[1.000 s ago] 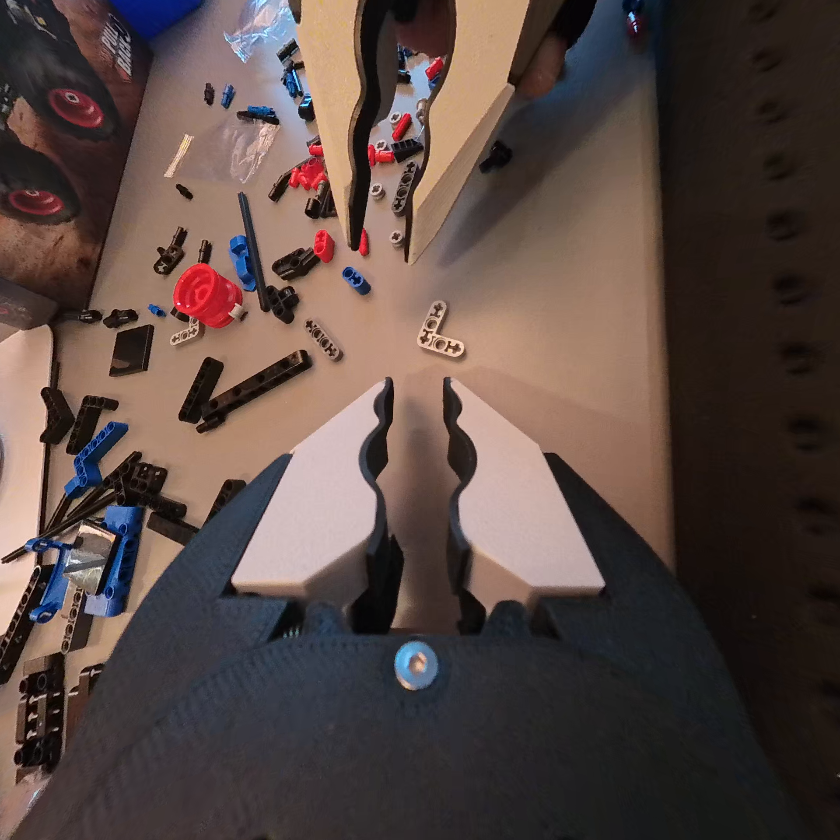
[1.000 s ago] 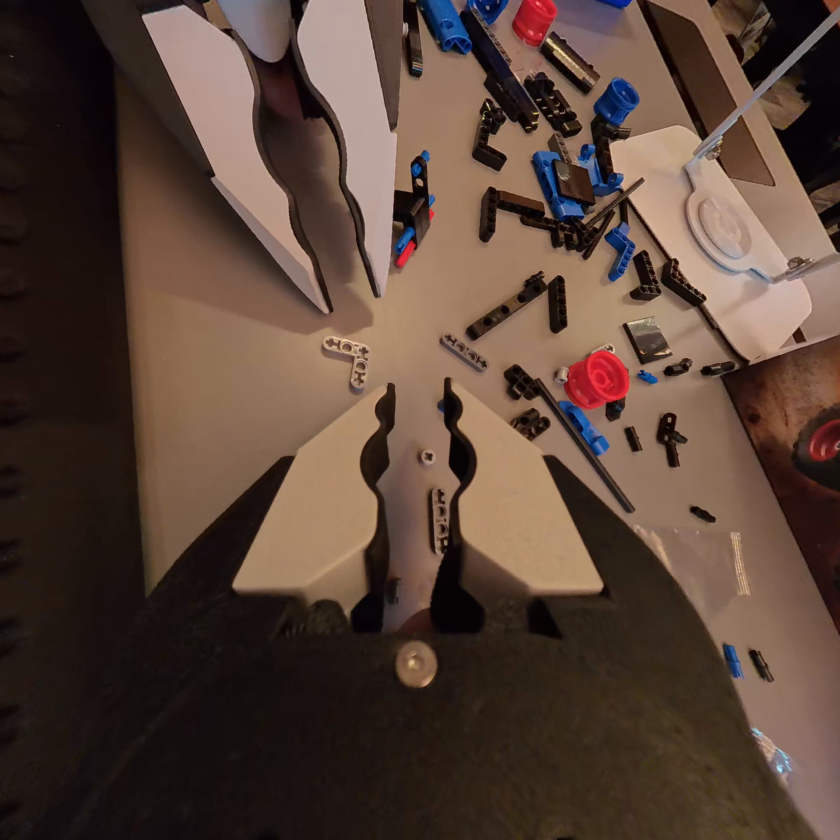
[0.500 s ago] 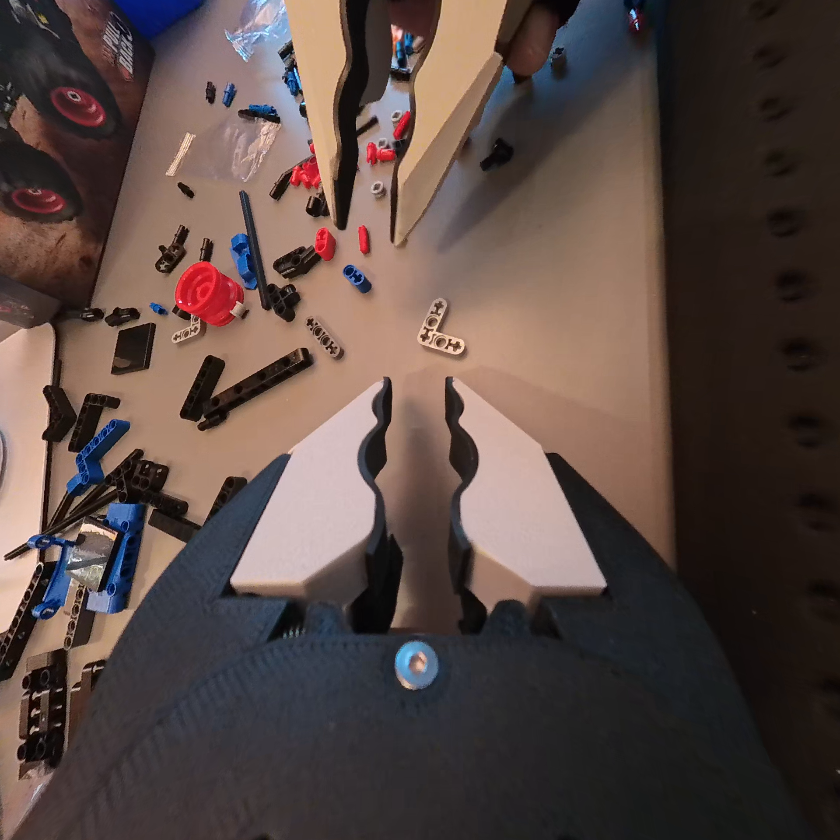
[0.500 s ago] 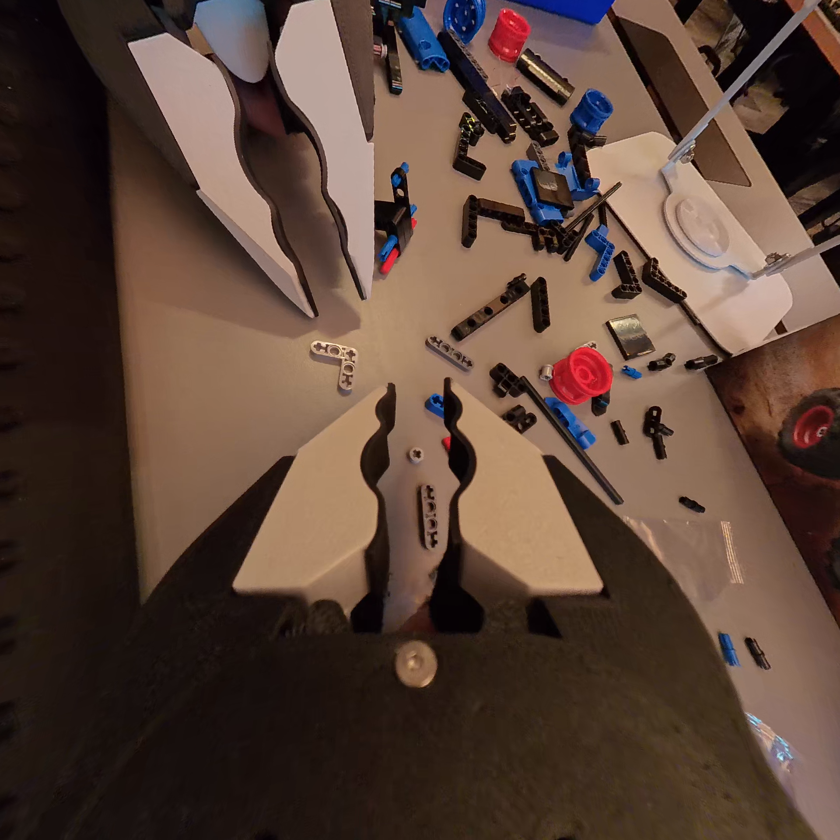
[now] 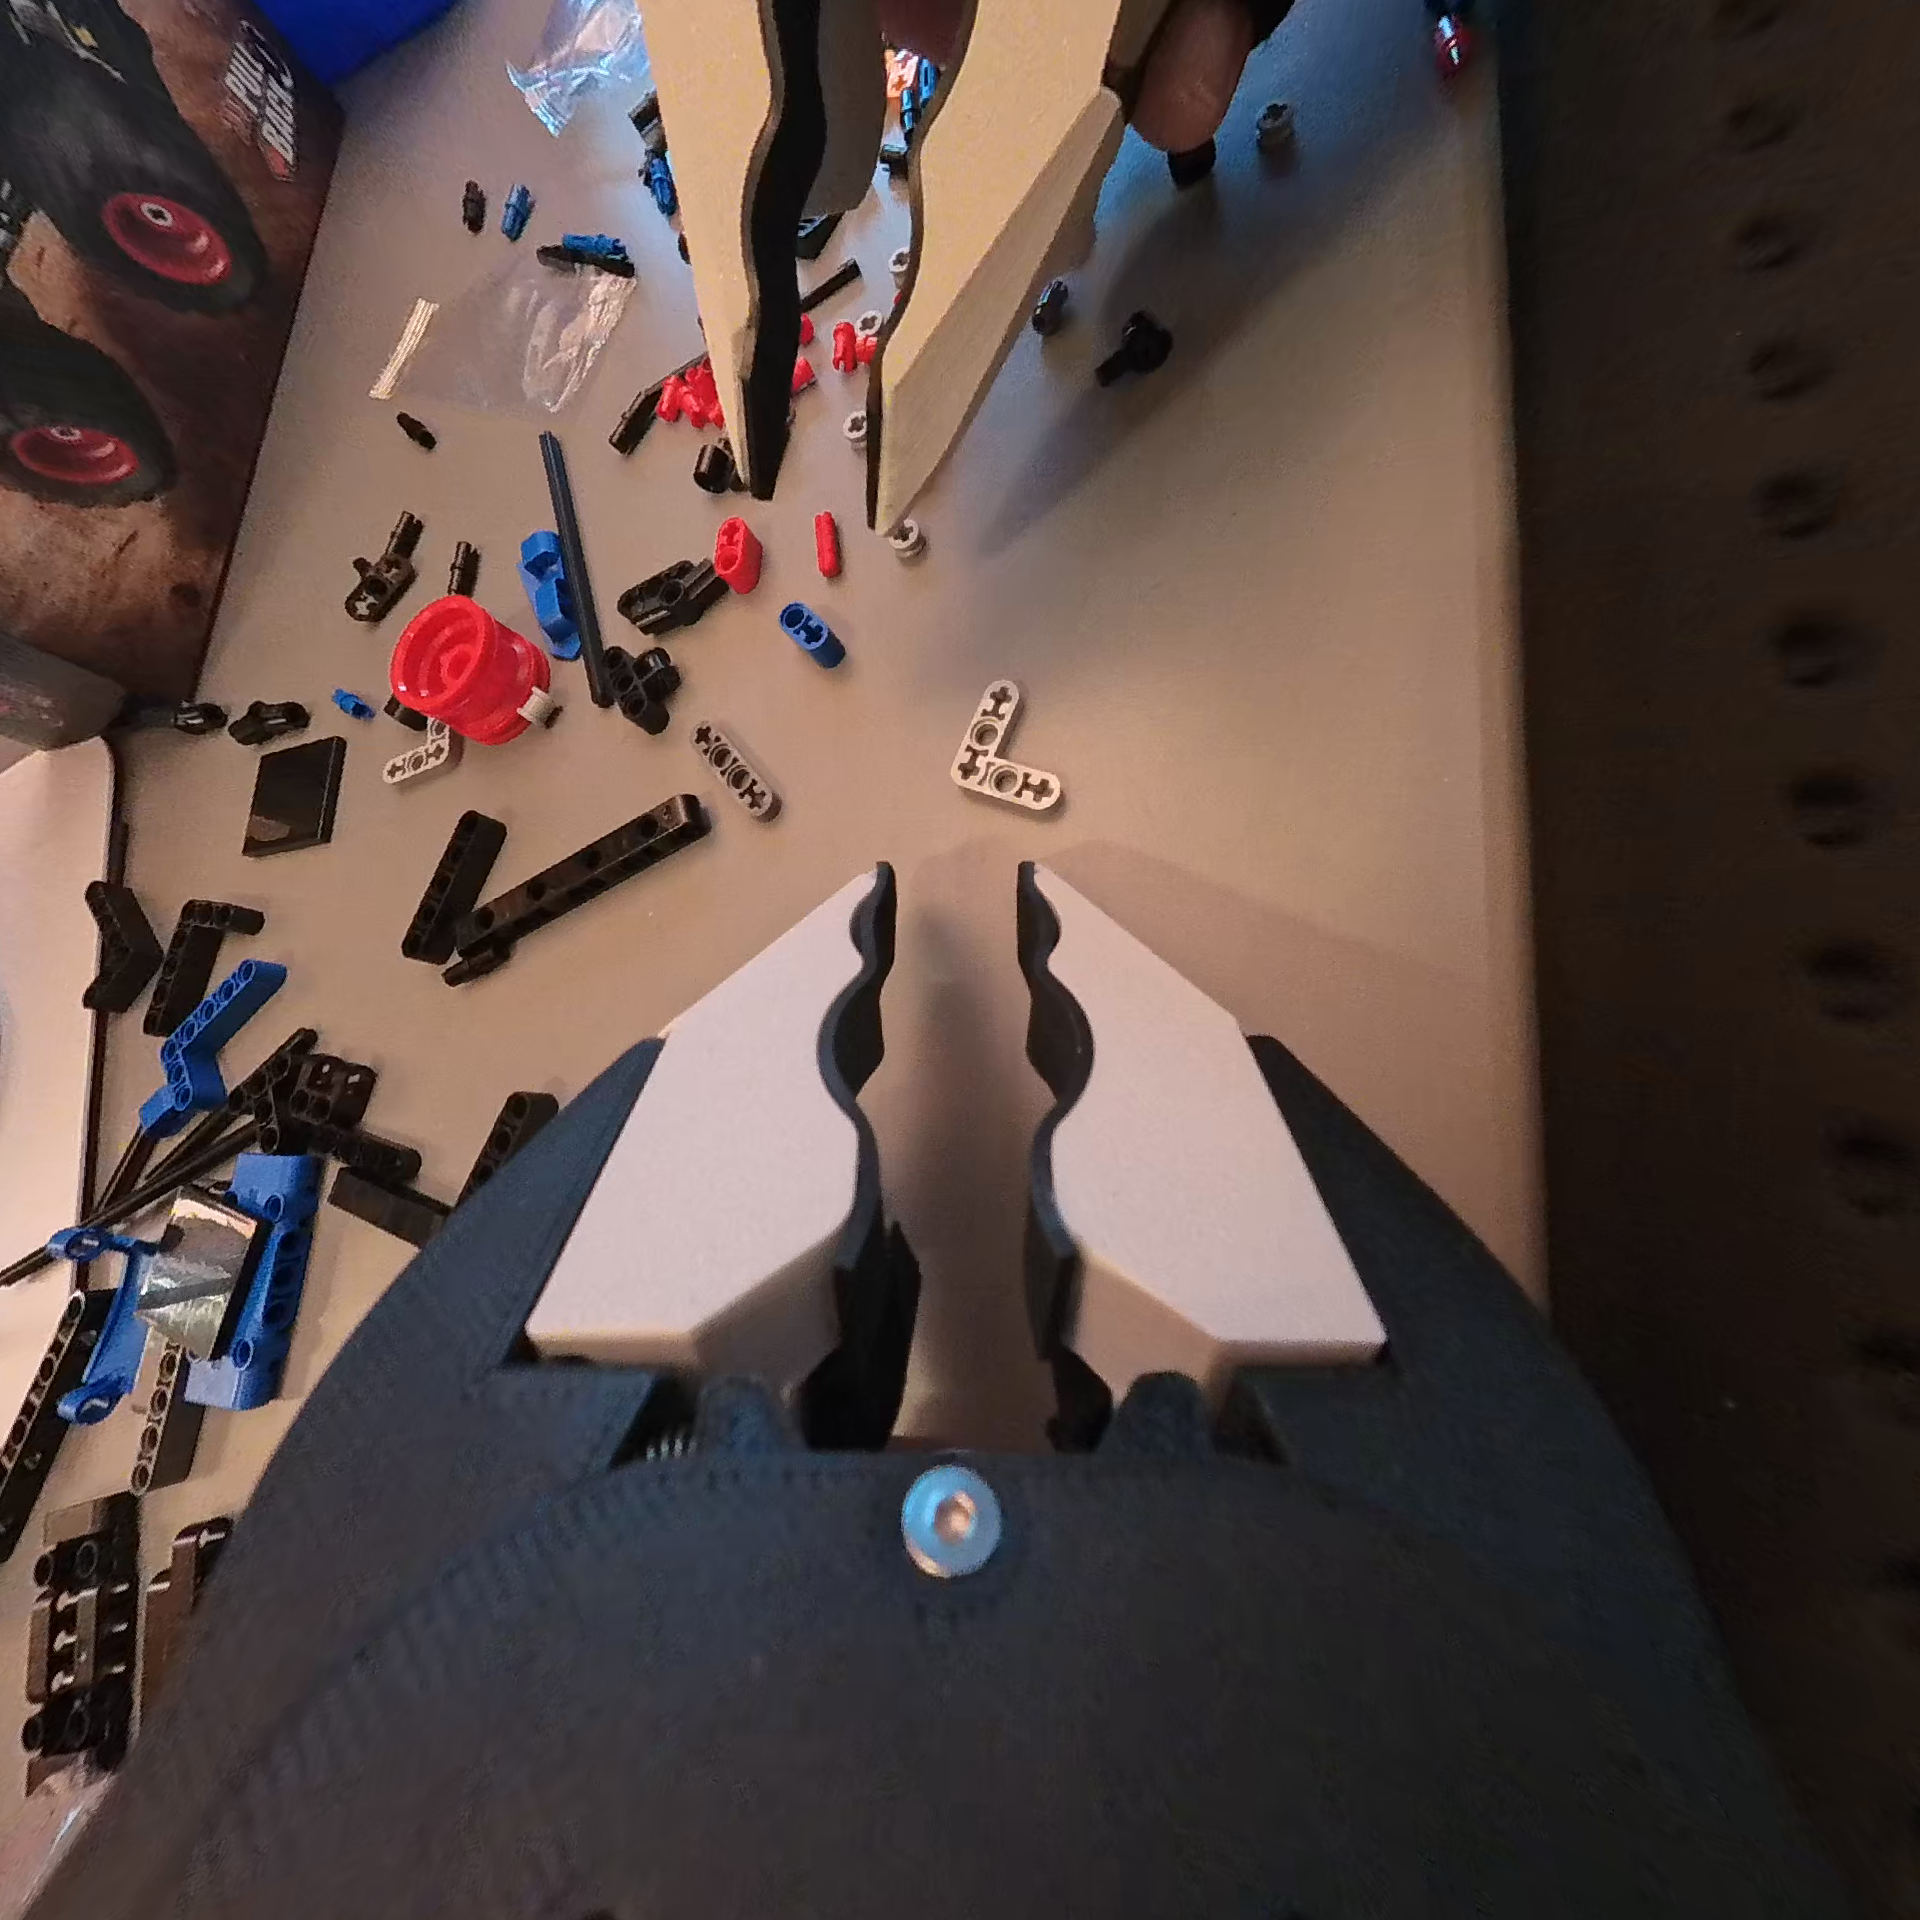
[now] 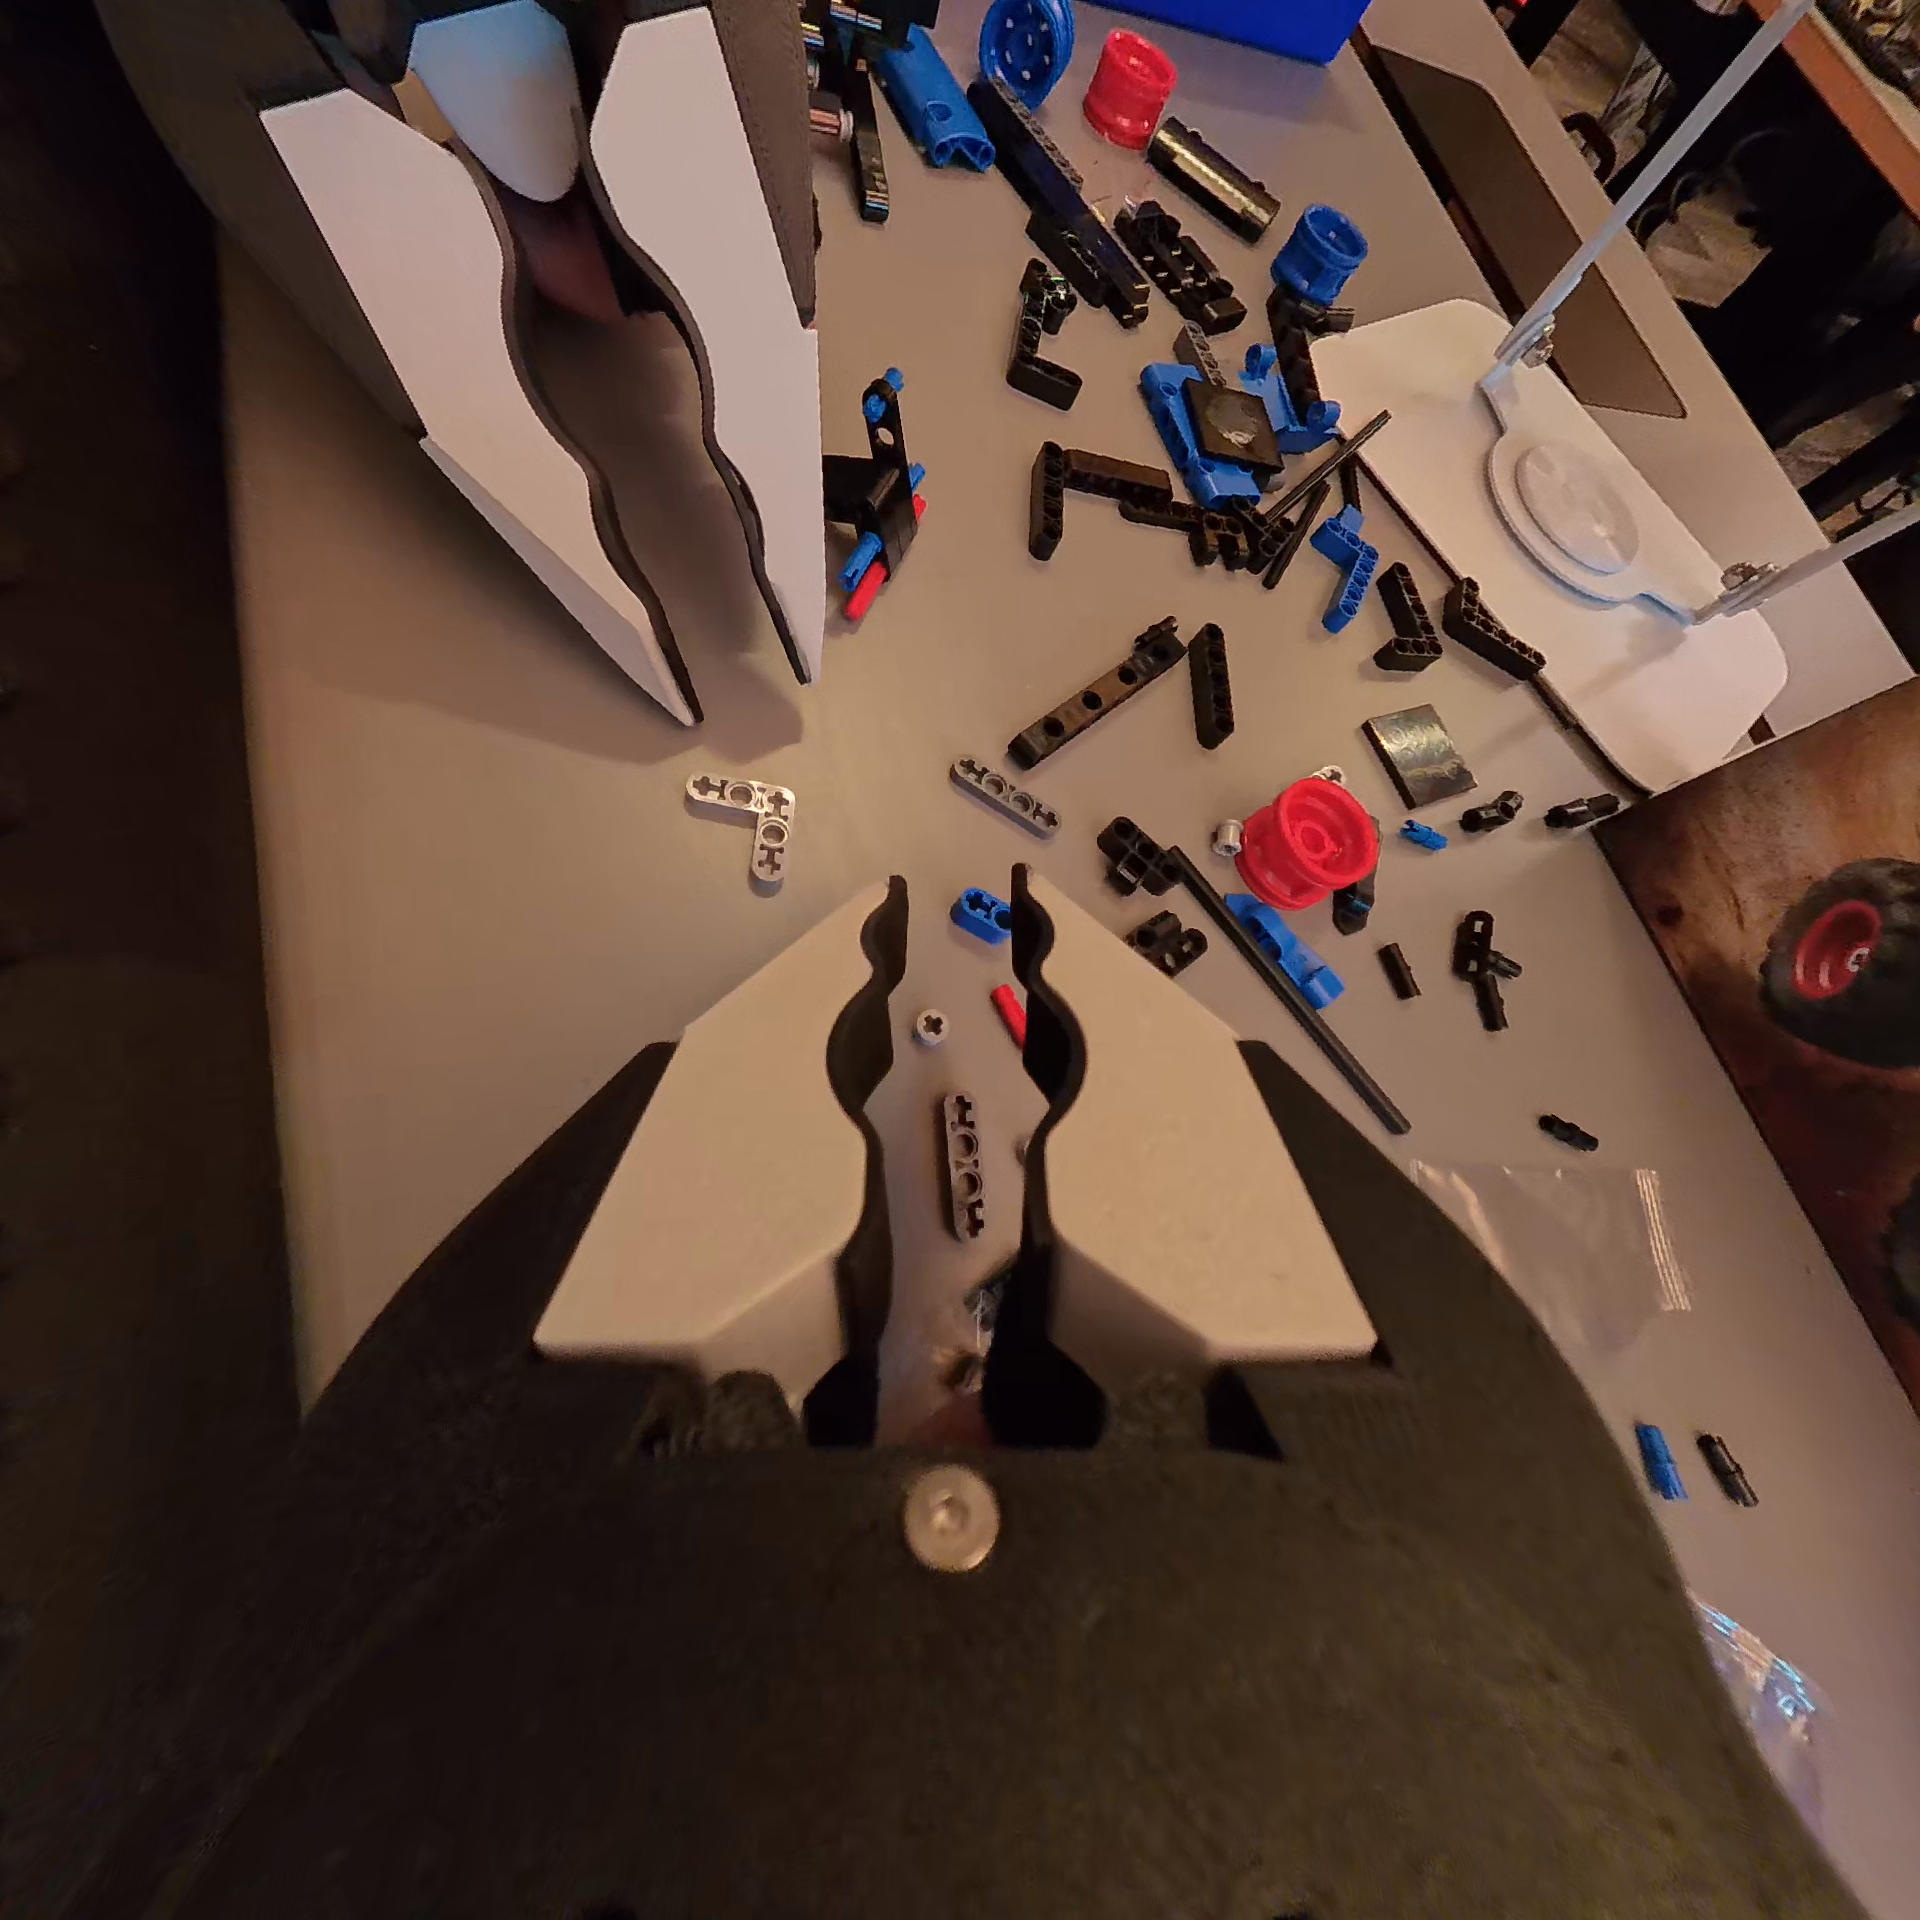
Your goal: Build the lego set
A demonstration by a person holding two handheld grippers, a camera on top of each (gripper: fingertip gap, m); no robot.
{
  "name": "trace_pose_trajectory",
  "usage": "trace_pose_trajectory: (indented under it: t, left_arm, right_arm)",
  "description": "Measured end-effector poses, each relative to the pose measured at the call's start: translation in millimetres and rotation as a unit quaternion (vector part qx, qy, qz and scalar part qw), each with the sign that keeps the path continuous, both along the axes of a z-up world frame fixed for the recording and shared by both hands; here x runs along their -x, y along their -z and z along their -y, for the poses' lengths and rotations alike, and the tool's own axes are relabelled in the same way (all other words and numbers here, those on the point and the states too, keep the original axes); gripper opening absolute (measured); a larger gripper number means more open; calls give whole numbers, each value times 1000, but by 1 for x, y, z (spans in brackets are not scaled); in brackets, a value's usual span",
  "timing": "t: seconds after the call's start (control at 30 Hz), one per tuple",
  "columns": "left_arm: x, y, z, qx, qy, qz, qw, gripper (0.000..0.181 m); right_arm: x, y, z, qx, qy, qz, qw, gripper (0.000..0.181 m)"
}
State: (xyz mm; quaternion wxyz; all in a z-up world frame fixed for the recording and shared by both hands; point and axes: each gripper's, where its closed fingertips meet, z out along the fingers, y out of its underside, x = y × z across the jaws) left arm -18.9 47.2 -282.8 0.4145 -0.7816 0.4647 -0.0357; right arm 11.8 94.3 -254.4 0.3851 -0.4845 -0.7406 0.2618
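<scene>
The left hand-held gripper (image 5: 954,883) is held open and empty above a bare patch of the grey tabletop (image 5: 1247,644); just ahead of its tips a light grey L-piece (image 5: 995,753) lies flat, and a dark grey link (image 5: 736,771) lies to the left of that. The right hand-held gripper (image 6: 958,888) is likewise spread, with nothing clamped; on the tabletop seen between its fingers lie a small grey bush (image 6: 932,1027), a red pin (image 6: 1008,1013), a blue connector (image 6: 982,914) and a second dark link (image 6: 964,1166); whether the tips touch the tabletop cannot be told. The lego parts are scattered loose across the tabletop: a red wheel hub (image 5: 468,673), a long black axle (image 5: 574,569), black beams (image 5: 582,883), blue pieces (image 5: 239,1278) and a clear bag (image 5: 530,332); the box (image 5: 94,343) sits at the far left edge in the left wrist view.
</scene>
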Motion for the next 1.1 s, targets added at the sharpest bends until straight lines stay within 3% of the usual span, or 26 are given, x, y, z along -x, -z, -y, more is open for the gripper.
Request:
trace_pose_trajectory:
  t: [0.87,1.1]
  left_arm:
    - [1,-2,-1,-3,-2,3,1000,20]
    - [1,-6,-2,-11,-4,5,1000,20]
  right_arm:
    - [0,-5,-6,1,8,-15,1000,16]
    - [-13,-28,-32,0,58,-53,997,16]
